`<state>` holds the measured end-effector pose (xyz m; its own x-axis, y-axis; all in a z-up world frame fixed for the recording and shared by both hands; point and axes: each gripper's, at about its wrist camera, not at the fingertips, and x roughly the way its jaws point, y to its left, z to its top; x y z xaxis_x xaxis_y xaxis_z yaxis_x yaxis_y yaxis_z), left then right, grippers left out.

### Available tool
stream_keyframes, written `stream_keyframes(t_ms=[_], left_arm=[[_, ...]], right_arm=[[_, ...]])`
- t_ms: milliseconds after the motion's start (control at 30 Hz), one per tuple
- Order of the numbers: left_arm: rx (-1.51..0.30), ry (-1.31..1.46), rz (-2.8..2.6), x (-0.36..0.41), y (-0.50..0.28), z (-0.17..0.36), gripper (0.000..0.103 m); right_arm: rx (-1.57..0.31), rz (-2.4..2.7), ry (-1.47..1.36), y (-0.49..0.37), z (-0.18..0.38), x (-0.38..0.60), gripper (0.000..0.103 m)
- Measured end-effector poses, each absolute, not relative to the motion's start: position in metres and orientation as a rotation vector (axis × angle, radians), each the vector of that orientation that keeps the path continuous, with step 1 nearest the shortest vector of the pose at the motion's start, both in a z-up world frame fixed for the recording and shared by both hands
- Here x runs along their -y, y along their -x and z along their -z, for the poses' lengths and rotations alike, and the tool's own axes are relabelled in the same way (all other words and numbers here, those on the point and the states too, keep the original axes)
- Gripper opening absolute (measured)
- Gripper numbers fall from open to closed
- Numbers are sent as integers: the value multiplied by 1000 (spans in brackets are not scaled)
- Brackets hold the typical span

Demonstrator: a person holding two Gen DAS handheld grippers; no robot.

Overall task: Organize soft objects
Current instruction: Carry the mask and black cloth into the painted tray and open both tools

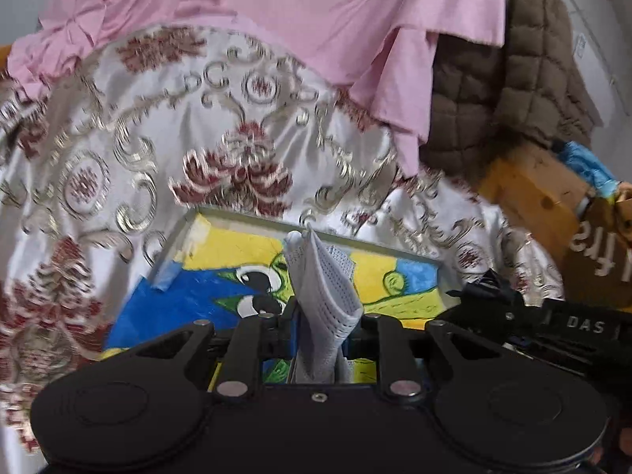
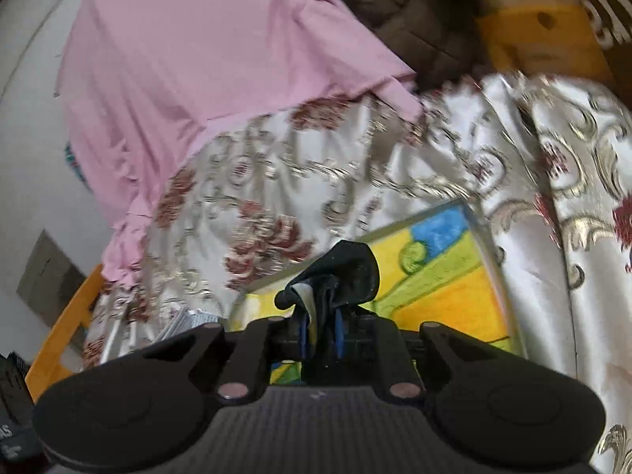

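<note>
Carrying two small soft items at once: the left tongs [image 1: 322,339] are pinched narrow on a pale grey perforated sock [image 1: 324,288], which is sticking up between the fingers, and the right tongs [image 2: 322,328] are clamped narrow on a crumpled black sock [image 2: 339,276]. Both are hanging over a colourful painted board [image 1: 221,272] that is lying on a white brocade cloth [image 1: 166,146], with a pink sheet [image 1: 300,12] and a brown quilted jacket [image 1: 513,91] piled behind. The step looks like mid-transport toward a drop spot. The next move is probably calling for picking a clear place, lowering, then opening each grip so the socks are landing together, not snagging on the fingers.
</note>
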<state>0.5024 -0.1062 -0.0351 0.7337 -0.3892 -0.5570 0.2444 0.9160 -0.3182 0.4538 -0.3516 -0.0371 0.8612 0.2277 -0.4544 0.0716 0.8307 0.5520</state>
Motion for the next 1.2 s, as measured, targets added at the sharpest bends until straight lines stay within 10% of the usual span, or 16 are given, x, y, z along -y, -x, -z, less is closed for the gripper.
stream_keyframes(t_ms=[667,1200], left_arm=[[-847,16,301,160,-523,80,27],[-756,-68,256,145,-486,34,79]], right_arm=[[-731,-17,-594,-472,71,358,38],[-695,-37,-570,-446,38,362,84]])
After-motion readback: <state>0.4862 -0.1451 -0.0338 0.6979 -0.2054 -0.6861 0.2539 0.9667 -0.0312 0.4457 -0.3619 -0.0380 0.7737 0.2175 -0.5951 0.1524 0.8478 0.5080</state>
